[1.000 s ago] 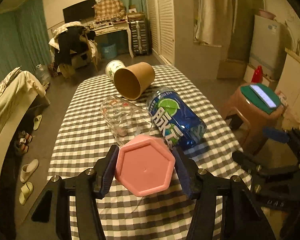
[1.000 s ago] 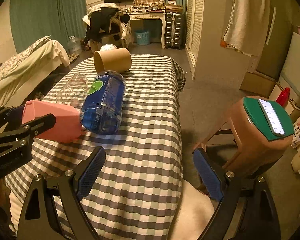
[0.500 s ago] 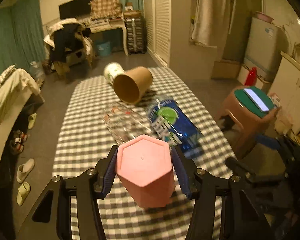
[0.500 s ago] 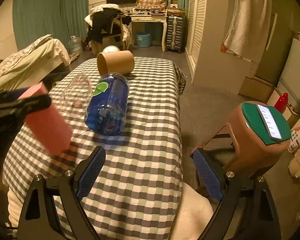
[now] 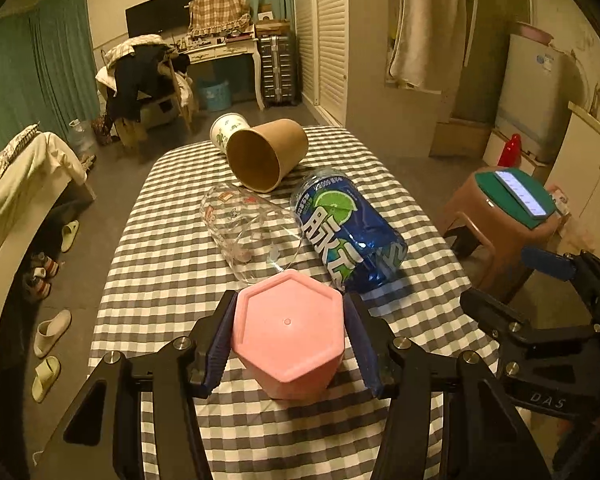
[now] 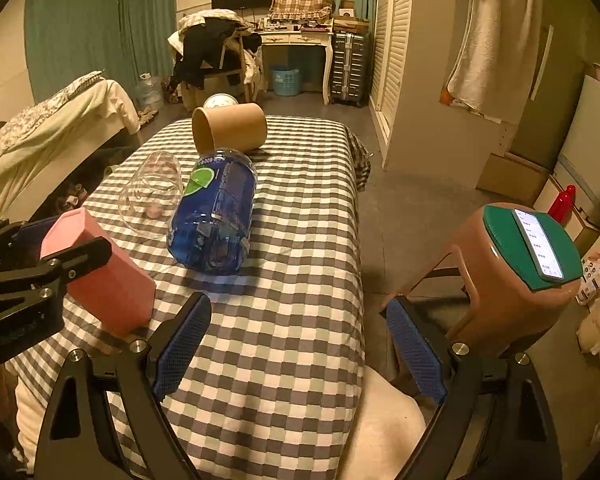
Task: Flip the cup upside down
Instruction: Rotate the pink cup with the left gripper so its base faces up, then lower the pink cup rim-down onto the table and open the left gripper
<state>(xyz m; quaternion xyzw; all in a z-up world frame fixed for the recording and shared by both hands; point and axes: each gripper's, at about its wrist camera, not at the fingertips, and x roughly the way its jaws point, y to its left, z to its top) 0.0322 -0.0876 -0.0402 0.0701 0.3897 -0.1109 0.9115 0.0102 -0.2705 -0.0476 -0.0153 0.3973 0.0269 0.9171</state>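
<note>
My left gripper (image 5: 288, 344) is shut on a pink hexagonal cup (image 5: 290, 334). The cup's closed base faces up toward the camera and its mouth end is down at the checkered tablecloth (image 5: 172, 264). In the right wrist view the pink cup (image 6: 100, 276) is tilted, its lower end touching or just above the cloth, held by the left gripper (image 6: 32, 276). My right gripper (image 6: 300, 344) is open and empty over the table's near right edge.
A clear glass (image 5: 248, 236), a blue bottle (image 5: 348, 232), a brown paper cup (image 5: 266, 154) and a white cup (image 5: 226, 130) lie on their sides farther back. A brown stool (image 6: 512, 276) with a phone stands right of the table.
The left gripper lifted the pink cup off the table, tilted it base-up, then lowered it back toward the cloth. The right gripper stayed open and nearly still.
</note>
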